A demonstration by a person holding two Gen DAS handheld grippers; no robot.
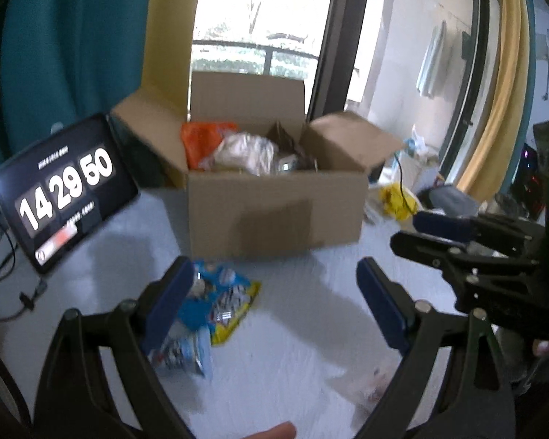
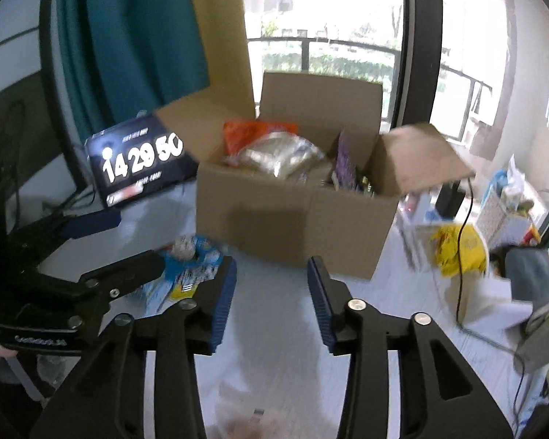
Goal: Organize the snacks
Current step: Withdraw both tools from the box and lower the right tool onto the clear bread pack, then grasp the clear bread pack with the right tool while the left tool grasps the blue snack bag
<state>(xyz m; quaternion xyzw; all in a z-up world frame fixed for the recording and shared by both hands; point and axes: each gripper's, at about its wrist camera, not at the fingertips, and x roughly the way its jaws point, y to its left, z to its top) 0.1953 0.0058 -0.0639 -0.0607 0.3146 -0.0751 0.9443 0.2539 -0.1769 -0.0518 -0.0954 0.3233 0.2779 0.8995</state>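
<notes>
An open cardboard box [image 1: 274,212] [image 2: 292,226] stands on the white table, holding several snack packs: an orange one [image 1: 201,139], a silvery one [image 1: 249,153] and a dark one. A blue and yellow snack bag [image 1: 223,303] [image 2: 190,274] lies on the table in front of the box, by my left gripper's left finger. My left gripper [image 1: 274,307] is open and empty above the table. My right gripper [image 2: 271,300] is open and empty, to the right of the left one; it shows in the left wrist view [image 1: 432,230]. A pale pack [image 1: 366,384] lies near the front edge.
A tablet with a clock [image 1: 62,190] [image 2: 142,161] leans at the left with cables beside it. Teal and yellow curtains hang behind. Past the table's right edge lie a yellow bag [image 2: 457,252], a black cable and clutter on the floor.
</notes>
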